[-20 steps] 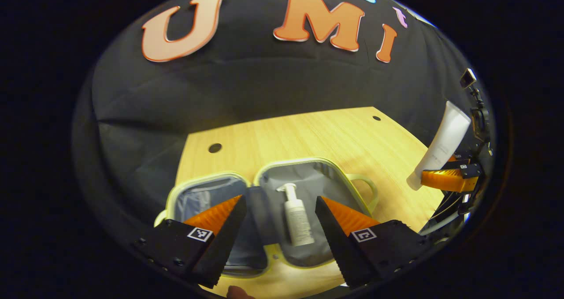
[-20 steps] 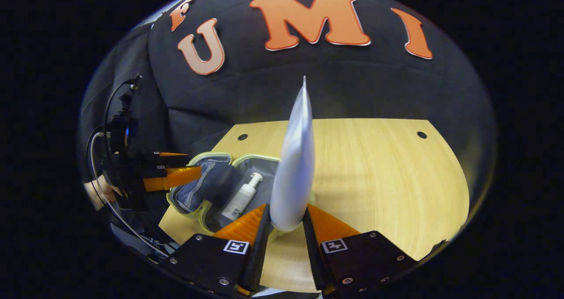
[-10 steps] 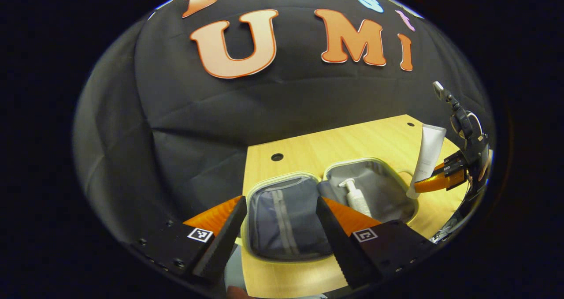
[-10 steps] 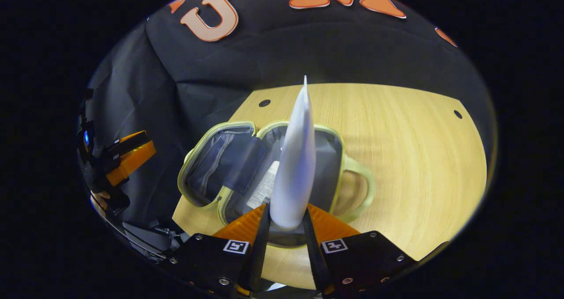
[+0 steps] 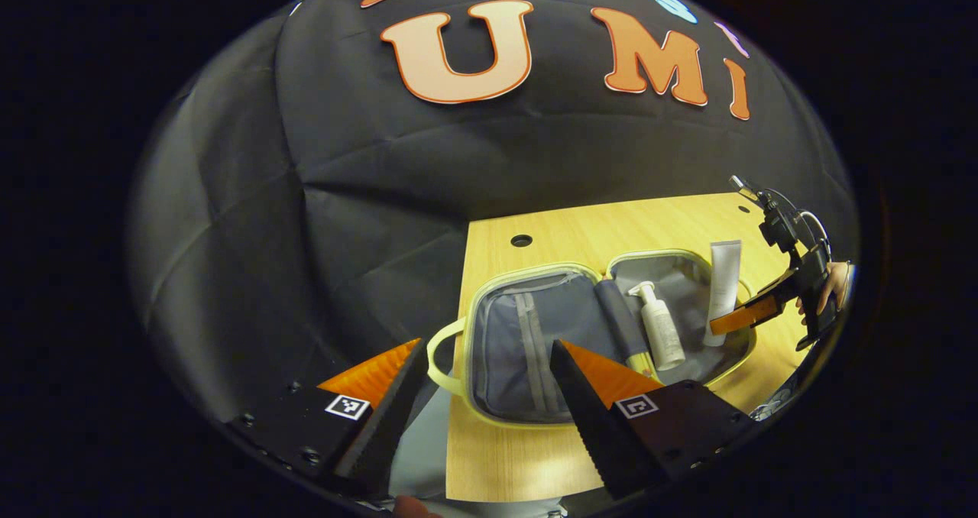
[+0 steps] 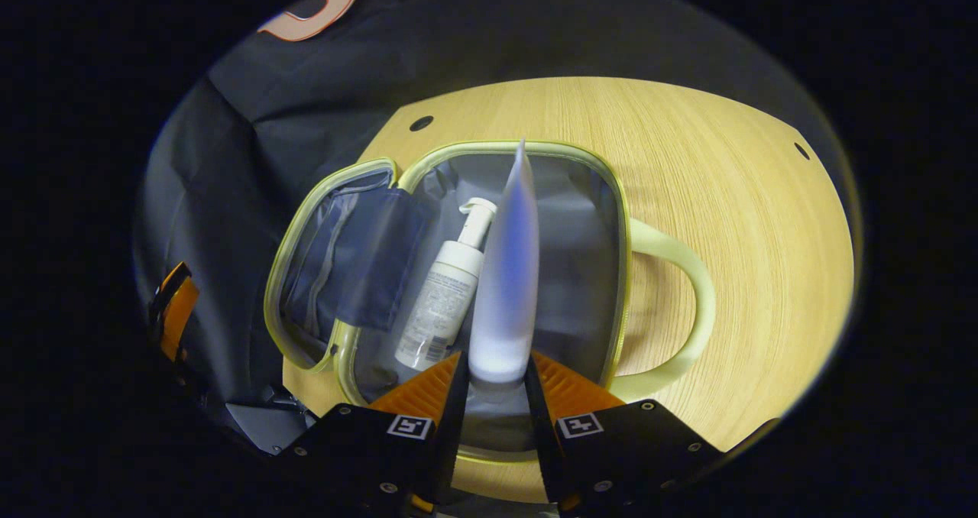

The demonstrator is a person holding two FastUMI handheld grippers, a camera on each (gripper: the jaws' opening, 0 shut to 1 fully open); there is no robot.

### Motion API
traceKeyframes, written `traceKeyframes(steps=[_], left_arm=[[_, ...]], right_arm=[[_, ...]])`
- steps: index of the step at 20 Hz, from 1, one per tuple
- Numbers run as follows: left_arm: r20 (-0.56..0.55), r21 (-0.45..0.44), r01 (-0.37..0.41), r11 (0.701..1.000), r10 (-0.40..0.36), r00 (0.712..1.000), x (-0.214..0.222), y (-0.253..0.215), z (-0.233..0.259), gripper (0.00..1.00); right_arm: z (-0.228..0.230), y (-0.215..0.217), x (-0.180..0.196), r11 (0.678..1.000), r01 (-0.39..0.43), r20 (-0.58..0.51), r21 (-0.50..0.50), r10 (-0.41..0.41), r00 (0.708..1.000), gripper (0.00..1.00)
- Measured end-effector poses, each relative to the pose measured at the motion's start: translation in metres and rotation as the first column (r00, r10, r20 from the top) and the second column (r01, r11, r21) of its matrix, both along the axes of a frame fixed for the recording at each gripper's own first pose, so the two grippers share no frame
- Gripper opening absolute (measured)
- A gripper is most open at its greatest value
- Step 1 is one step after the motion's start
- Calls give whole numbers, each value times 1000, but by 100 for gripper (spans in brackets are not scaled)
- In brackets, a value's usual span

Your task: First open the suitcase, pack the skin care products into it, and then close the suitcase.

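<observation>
The small suitcase (image 6: pixel 620 220) (image 5: pixel 477 315) lies open on the wooden table, pale green rim, grey lining. A white pump bottle (image 6: pixel 447 289) (image 5: pixel 659 327) lies in its right half. My right gripper (image 6: pixel 493 377) is shut on the cap end of a white tube (image 6: pixel 508 281), held low over that half beside the bottle. In the left gripper view the same tube (image 5: pixel 723 289) hangs over the case with the right gripper (image 5: pixel 737 321) and a hand behind it. My left gripper (image 5: pixel 485 357) stands open near the table's left edge, nothing between its fingers.
The wooden table (image 6: pixel 749 220) spreads to the right of the case, with small round holes (image 6: pixel 420 123) near its back corners. The case's looped handle (image 6: pixel 684 266) sticks out to the right. The table's left edge (image 5: pixel 458 396) drops off beside the lid half.
My right gripper has carried the tube forward and down, from beside the case to low over its right half. My left gripper has drawn back to the left, staying open.
</observation>
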State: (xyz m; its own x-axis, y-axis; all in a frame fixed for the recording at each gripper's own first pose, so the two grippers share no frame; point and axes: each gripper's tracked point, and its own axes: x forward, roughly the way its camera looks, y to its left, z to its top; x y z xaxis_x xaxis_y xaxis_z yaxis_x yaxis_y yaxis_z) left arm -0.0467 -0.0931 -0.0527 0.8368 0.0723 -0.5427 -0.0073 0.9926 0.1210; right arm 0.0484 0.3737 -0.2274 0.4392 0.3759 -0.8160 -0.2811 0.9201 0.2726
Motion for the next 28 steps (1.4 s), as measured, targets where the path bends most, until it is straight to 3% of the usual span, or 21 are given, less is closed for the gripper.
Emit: traceKeyframes(steps=[4, 5, 7, 8, 11, 14, 18, 25, 28], left_arm=[[-13, -21, -28, 999, 27, 1000, -5, 7, -6, 100], [-13, -24, -33, 999, 33, 999, -6, 9, -6, 100], [-8, -29, -44, 999, 44, 999, -5, 11, -8, 100], [-7, -35, -52, 998, 52, 999, -5, 13, -9, 100], [-11, -60, -84, 995, 84, 996, -3, 25, -18, 100], [3, -84, -130, 988, 131, 991, 4, 51, -31, 100], [11, -172, -174, 970, 179, 984, 26, 94, -57, 100], [-110, -445, -194, 874, 162, 981, 79, 117, -148, 98], [-152, -499, -221, 838, 167, 974, 93, 121, -178, 98]], right_arm=[[12, 6, 9, 998, 42, 9, 42, -43, 999, 59], [17, 6, 11, 997, 47, 17, 53, -48, 999, 74], [29, 8, 15, 996, 47, 51, 81, -51, 997, 93], [36, 10, 17, 994, 48, 75, 96, -55, 996, 95], [72, 19, 21, 984, 35, 181, 174, -66, 981, 96], [113, 21, 25, 973, 25, 311, 229, -97, 946, 95], [137, 13, 18, 971, 36, 362, 238, -123, 924, 96], [149, -11, 8, 973, 93, 406, 212, -174, 897, 95], [147, -23, 6, 975, 120, 405, 186, -187, 895, 95]])
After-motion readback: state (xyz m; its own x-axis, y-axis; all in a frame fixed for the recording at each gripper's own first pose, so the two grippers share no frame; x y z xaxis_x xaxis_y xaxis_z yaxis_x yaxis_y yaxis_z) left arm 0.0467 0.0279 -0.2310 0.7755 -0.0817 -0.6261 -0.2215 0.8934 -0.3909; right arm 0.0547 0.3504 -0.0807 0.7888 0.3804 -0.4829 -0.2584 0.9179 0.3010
